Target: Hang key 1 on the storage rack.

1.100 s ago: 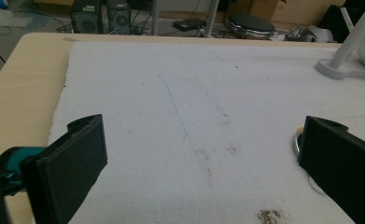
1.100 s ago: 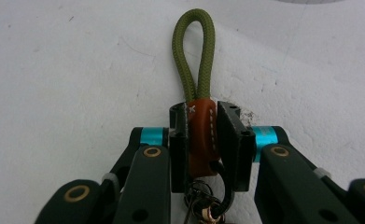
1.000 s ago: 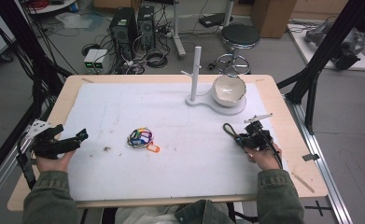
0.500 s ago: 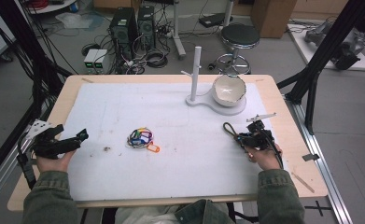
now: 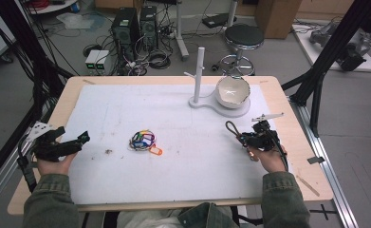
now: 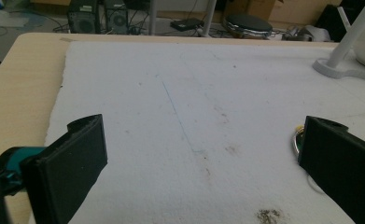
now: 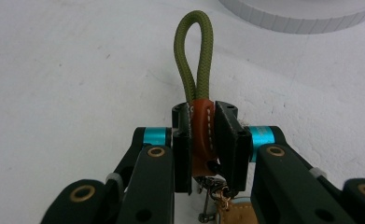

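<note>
We see the right tool [image 7: 203, 140] clamped on a key strap [image 7: 195, 60]: its two black pads press on the brown leather band from either side, and the olive cord loop stands out beyond the pads, over the white mat [image 5: 183, 156]. From the high view the right tool [image 5: 244, 137] sits at the right side of the worktop [image 5: 69, 95], held in the right hand [image 5: 266, 156], with the loop of the key strap [image 5: 231, 127] pointing toward the middle of the mat and up toward the white stand [image 5: 199, 71] and the bowl [image 5: 232, 91] beside it; the strap is near that stand's base but apart from it.

The left tool [image 5: 81, 139] lies at the mat's left edge in the left hand [image 5: 50, 164]. In its own view its jaws stand wide apart with bare mat between them, so it is open and holds nothing.

A pile of coloured key tags [image 5: 144, 141] lies near the mat's centre, well apart from both tools.

We cannot make out what hangs below the leather band: metal links and a pale tag are cut off at the bottom of the right gripper view. In the left gripper view the right-hand jaw covers most of a small ring [image 6: 296, 142].
</note>
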The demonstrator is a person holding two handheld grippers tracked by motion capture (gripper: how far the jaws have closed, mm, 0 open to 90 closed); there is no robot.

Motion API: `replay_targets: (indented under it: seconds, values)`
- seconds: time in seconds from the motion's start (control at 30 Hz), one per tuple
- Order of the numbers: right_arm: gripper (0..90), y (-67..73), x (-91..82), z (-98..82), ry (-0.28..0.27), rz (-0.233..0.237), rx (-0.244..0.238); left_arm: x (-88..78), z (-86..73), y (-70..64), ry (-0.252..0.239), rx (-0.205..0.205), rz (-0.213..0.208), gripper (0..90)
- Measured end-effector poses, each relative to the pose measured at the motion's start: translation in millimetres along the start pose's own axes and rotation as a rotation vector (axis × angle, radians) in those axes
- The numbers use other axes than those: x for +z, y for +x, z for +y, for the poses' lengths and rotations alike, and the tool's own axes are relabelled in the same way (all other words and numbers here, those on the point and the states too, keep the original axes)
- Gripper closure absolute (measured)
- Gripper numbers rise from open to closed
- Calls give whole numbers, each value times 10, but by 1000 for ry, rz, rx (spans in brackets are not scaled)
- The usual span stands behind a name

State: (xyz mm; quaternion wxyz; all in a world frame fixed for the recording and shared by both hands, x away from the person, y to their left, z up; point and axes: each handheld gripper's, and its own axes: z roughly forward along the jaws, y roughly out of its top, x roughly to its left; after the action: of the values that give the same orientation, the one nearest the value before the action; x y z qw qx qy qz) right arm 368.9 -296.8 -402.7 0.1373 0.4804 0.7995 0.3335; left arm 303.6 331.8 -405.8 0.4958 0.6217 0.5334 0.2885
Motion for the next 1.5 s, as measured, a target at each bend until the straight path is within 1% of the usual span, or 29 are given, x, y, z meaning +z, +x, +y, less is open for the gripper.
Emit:
replay_targets:
  seconds: [0.1, 0.17, 0.2, 0.27, 0.33, 0.37, 0.53, 0.7, 0.83, 0.87, 0.97, 1.03, 1.23, 1.5]
  values:
    - [774, -6, -16, 10, -8, 13, 11, 6, -1, 3, 2, 3, 0, 17]
    - [774, -14, -30, 31, -14, 13, 12, 4, 0, 7, 7, 6, 5, 17]
    - [774, -15, -58, 53, -23, 22, 24, -2, 0, 6, 5, 8, 7, 17]
    - [774, -21, -74, 65, -30, 27, 25, -14, 0, 1, 2, 6, 7, 17]
    - [774, -29, -114, 95, -49, 37, 27, -16, -4, -4, 2, 5, 8, 17]
    - [775, -27, -129, 108, -53, 33, 31, -15, -7, -8, 4, 5, 4, 17]
    - [774, -34, -155, 139, -62, 44, 42, -15, -14, -16, 10, 9, 1, 17]
    - [774, -48, -178, 193, -81, 74, 61, -21, -17, -24, 8, 5, 3, 17]
    - [774, -41, -200, 242, -86, 74, 55, -22, -19, -26, 13, 8, 1, 17]
    - [774, -43, -216, 281, -94, 81, 47, -22, -19, -26, 13, 8, 2, 17]
    - [774, -41, -244, 338, -107, 100, 62, -21, -20, -25, 14, 6, 3, 17]
    - [774, -33, -259, 374, -114, 107, 61, -26, -19, -19, 15, 12, 4, 17]
    - [774, -11, -285, 477, -117, 110, 46, -24, -20, -19, 12, 7, 6, 17]
    - [774, 13, -303, 597, -124, 122, 39, -24, -20, -13, 10, 6, 7, 17]
